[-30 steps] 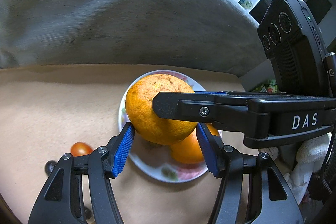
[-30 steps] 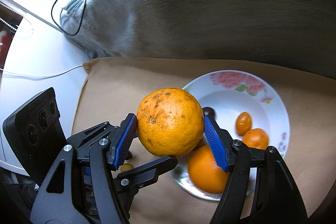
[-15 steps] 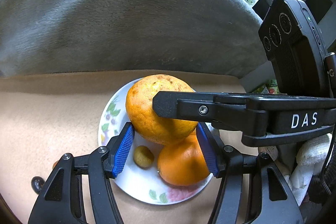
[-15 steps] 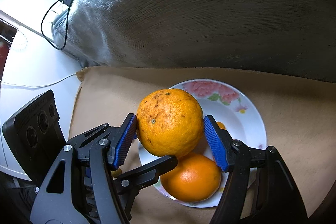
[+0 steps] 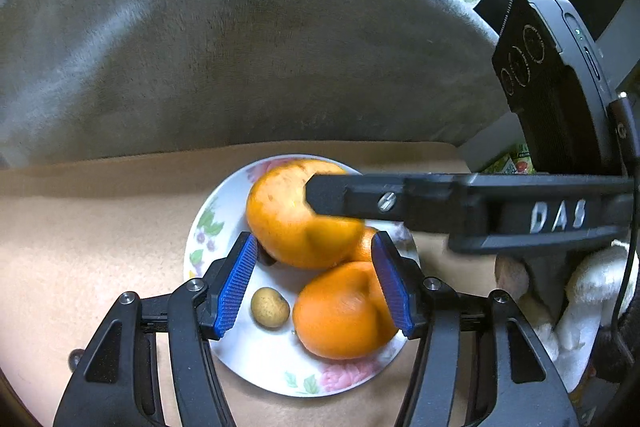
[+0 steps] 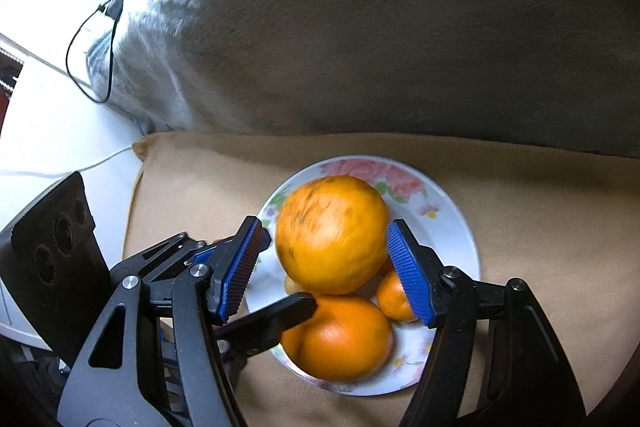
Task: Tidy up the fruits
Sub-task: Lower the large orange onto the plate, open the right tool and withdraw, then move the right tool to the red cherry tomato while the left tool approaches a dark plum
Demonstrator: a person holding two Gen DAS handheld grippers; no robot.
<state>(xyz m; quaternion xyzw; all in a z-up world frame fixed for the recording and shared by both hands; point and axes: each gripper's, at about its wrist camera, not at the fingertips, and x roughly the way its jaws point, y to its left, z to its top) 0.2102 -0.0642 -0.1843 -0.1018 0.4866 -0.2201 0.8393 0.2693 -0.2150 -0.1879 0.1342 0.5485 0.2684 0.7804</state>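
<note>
Right gripper (image 6: 325, 229) sits half open around the blurry orange (image 6: 332, 243), with a gap at one pad. Left gripper (image 5: 315, 238) just closed a bit and is empty over the plate (image 5: 256, 359).

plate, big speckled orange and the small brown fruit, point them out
plate (image 6: 452, 211), right wrist view, bare rim near the pink flowers
speckled orange (image 6: 332, 235), right wrist view, middle of its rind
small brown fruit (image 5: 270, 307), left wrist view, its centre
</note>
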